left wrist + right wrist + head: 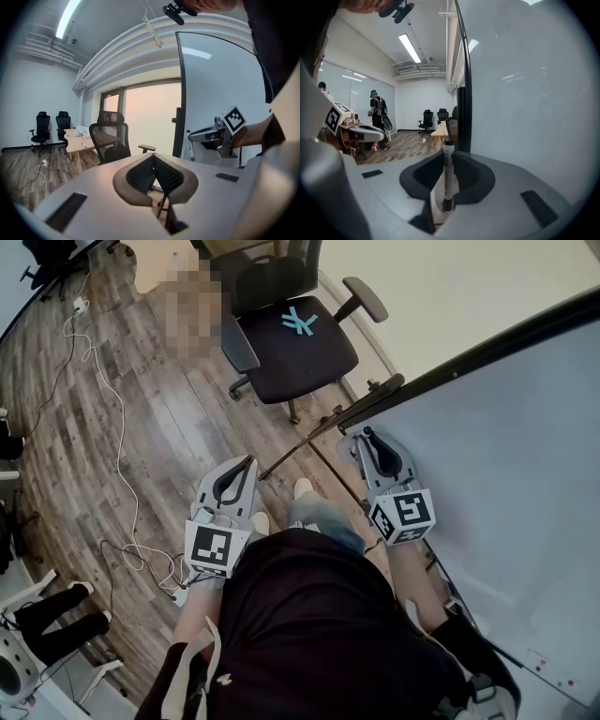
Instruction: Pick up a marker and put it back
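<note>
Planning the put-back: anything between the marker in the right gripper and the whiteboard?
Nothing visible. The right gripper is shut on the marker, held upright, with the whiteboard bare right beside it. The left gripper is off on the other side. No marker tray shows, so the exact spot is unclear.

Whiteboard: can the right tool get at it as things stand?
Probably yes. The right tool, shut on the marker, sits close beside the whiteboard, and nothing shows between them.
</note>
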### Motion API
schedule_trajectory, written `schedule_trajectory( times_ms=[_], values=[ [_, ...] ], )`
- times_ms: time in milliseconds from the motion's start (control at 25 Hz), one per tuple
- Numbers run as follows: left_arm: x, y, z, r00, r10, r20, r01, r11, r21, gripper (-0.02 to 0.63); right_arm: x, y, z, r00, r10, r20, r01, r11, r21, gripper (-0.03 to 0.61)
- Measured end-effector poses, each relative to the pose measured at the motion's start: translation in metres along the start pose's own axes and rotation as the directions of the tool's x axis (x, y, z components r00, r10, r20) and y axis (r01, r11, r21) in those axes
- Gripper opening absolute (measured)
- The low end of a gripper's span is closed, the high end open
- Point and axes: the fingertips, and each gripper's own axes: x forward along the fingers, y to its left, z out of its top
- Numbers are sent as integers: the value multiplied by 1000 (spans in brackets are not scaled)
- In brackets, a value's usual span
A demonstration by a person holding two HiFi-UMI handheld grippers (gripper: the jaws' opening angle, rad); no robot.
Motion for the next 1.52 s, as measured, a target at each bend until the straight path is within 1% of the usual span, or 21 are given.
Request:
schedule_trajectory(
  times_ms=[240, 400, 560, 800, 920, 1240, 1520],
  values=[
    [0, 1, -2, 1000, 4, -26, -4, 1000, -6, 9, 4, 0, -18, 999, 4, -37, -4, 1000, 9, 80],
    [1, 1, -5, 1000, 2, -24, -2, 1000, -1, 9, 6, 0, -27, 998, 3, -60, -3, 1000, 0, 80],
    [2, 0, -7, 999, -2, -46, 1, 1000, -23, 9, 7, 1, -34, 997, 3, -74, -3, 1000, -9, 80],
    [3, -3, -9, 999, -5, -34, 5, 1000, -12, 9, 6, 1, -35, 997, 2, -73, -3, 1000, -24, 80],
    [1, -3, -8, 999, -8, -43, 7, 1000, -22, 9, 6, 2, -33, 997, -3, -78, 1, 1000, -27, 80],
    [0, -2, -7, 1000, -11, -22, 11, 1000, -2, 9, 5, 6, -33, 997, 7, -76, -9, 1000, -24, 80],
    [0, -6, -3, 999, -40, -12, 40, 999, 3, 9, -3, 9, -22, 999, -13, -52, 12, 1000, -20, 80]
  ],
)
